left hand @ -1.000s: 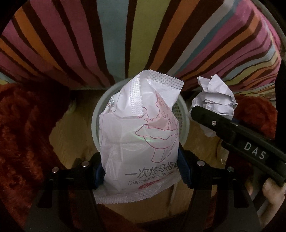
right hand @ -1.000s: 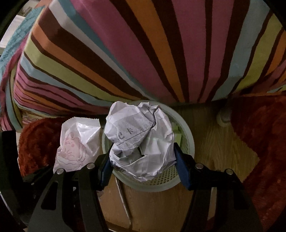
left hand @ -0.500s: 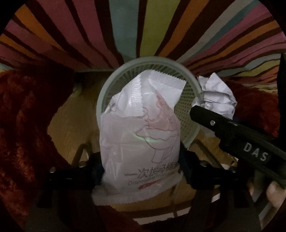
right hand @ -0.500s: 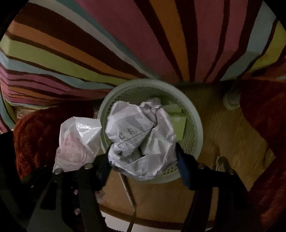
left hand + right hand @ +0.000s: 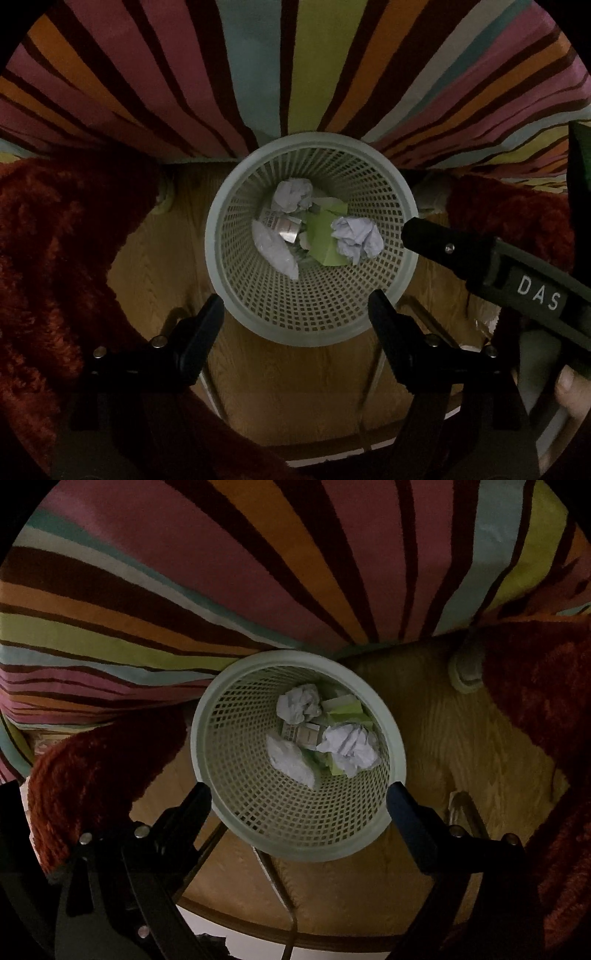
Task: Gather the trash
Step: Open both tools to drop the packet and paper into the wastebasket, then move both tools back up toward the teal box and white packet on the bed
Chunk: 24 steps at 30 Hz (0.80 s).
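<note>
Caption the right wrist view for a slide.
Open right gripper hangs above the basket, where the paper ball and wrapper lie.

A pale mesh wastebasket (image 5: pixel 255 295) is seen from above on a wooden floor (image 5: pixel 155 266). At its bottom, two crumpled paper balls (image 5: pixel 356 240), a white wrapper (image 5: pixel 275 249) and a green sheet (image 5: pixel 323 236) are seen. The left tongs (image 5: pixel 295 310) are held apart over the near rim (nothing between them). The right tongs' finger (image 5: pixel 443 245) is seen over the right rim. A striped cloth (image 5: pixel 258 74) and red plush (image 5: pixel 55 240) flank the basket.
</note>
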Motion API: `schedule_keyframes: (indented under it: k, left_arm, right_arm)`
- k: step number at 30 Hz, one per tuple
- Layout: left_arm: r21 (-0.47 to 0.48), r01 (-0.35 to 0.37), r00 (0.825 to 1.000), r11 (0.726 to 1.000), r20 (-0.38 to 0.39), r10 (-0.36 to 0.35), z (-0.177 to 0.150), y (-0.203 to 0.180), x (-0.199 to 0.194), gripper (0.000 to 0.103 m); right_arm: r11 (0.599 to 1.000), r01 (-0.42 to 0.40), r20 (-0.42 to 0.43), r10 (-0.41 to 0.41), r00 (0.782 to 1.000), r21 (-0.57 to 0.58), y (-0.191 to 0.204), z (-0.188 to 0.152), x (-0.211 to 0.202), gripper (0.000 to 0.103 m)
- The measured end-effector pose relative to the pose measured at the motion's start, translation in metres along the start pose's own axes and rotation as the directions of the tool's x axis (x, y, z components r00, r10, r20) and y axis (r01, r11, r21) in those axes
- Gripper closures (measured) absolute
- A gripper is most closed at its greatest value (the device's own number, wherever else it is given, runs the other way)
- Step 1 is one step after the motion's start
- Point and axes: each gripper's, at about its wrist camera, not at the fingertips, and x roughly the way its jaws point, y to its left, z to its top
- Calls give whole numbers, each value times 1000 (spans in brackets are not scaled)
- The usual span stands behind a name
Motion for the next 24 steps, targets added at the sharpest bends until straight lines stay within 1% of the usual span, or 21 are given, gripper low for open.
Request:
schedule_keyframes:
  k: [10, 19, 24]
  left_arm:
    - [18, -1, 999, 1000, 45, 0, 0, -3, -7, 25]
    - [36, -10, 996, 999, 92, 6, -1, -6, -18, 25]
    - [41, -9, 993, 999, 121, 4, -1, -6, -24, 25]
  right_arm:
    - [1000, -6, 29, 6, 1000, 10, 0, -1, -10, 12]
    - [1000, -8, 84, 9, 996, -16, 5, -4, -22, 12]
    - [999, -9, 142, 14, 990, -38, 9, -7, -35, 12]
